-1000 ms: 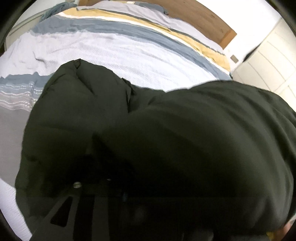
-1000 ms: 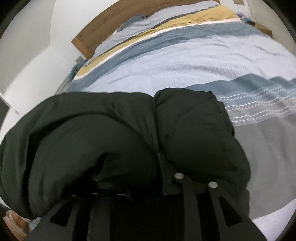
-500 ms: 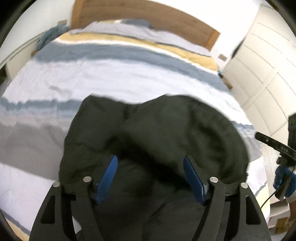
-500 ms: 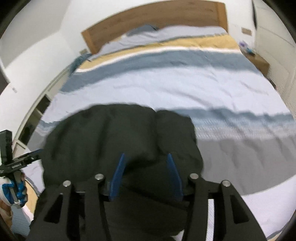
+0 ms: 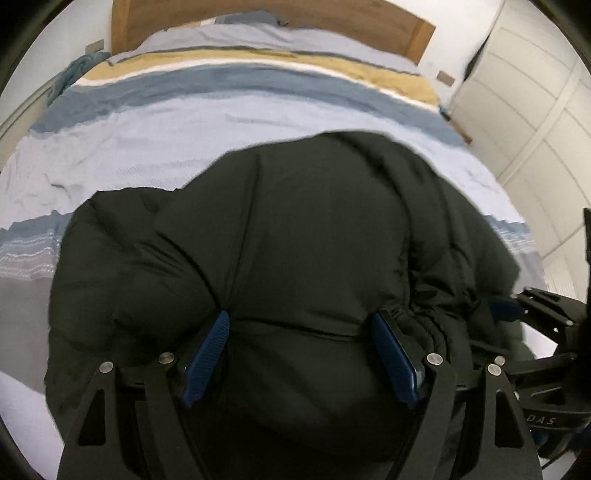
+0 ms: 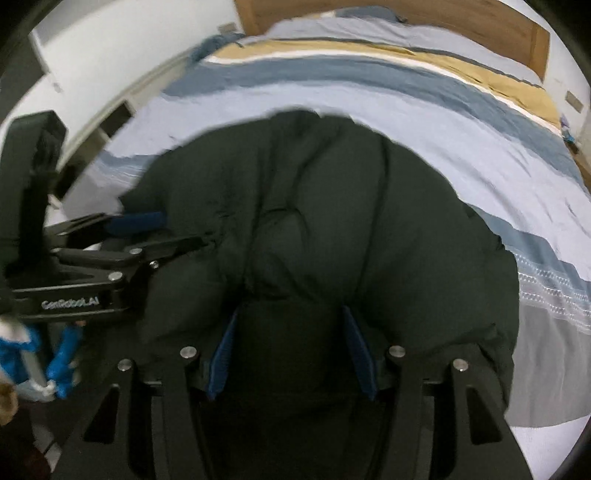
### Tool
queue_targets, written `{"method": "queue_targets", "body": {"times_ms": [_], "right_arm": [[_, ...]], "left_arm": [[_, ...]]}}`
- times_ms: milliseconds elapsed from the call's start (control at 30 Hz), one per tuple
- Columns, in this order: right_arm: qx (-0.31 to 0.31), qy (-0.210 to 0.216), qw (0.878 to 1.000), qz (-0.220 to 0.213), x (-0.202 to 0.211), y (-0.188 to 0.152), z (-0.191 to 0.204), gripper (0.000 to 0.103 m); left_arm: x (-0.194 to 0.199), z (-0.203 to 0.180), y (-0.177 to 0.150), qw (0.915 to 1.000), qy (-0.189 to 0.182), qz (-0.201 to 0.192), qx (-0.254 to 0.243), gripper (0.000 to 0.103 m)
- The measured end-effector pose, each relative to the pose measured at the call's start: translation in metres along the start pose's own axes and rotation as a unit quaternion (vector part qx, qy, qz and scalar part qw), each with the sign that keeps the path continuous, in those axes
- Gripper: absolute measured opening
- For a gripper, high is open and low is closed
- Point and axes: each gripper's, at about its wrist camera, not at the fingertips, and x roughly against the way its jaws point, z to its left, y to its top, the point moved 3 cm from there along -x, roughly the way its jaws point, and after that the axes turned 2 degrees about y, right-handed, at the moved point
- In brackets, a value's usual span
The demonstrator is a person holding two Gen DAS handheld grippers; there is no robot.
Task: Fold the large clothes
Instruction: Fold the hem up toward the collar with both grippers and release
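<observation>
A large black puffer jacket [image 5: 295, 240] lies bunched in a thick mound at the near edge of the bed; it also fills the right wrist view [image 6: 332, 221]. My left gripper [image 5: 301, 328] is open, its blue pads wide apart with a bulge of jacket between them. My right gripper [image 6: 291, 317] is open too, its pads straddling a fold of the jacket. The right gripper shows at the right edge of the left wrist view [image 5: 546, 332]. The left gripper shows at the left of the right wrist view [image 6: 110, 243], pushed against the jacket's side.
The bed [image 5: 221, 118] has a striped cover in pale lilac, blue, mustard and grey, with a wooden headboard [image 5: 277, 14] at the far end. White wardrobe doors [image 5: 535, 92] stand to the right of the bed. A white wall and low unit [image 6: 110, 74] run along the left.
A second ago both grippers were buried in the jacket. Half a second ago they were raised and open above it. Now both have come down close and straddle it, open.
</observation>
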Motion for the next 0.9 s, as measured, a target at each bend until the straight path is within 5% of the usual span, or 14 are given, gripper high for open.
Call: {"method": "queue_targets", "body": {"times_ms": [200, 400, 667, 900], "right_arm": [[-0.006, -0.024, 1.0, -0.015, -0.023, 0.009, -0.014, 0.054], [0.019, -0.047, 0.999, 0.013, -0.059, -0.01, -0.018, 0.055], [0.012, -0.02, 1.0, -0.011, -0.015, -0.003, -0.016, 0.054], [0.017, -0.031, 0.997, -0.071, 0.018, 0.037, -0.024, 0.054]], "left_arm": [[-0.029, 0.006, 0.006, 0.9999, 0.006, 0.007, 0.008, 0.078], [-0.052, -0.006, -0.006, 0.9983, 0.037, 0.028, -0.036, 0.079], [-0.002, -0.003, 0.001, 0.9992, 0.016, -0.011, -0.035, 0.08], [0.008, 0.007, 0.034, 0.9973, 0.045, -0.046, -0.036, 0.082]]}}
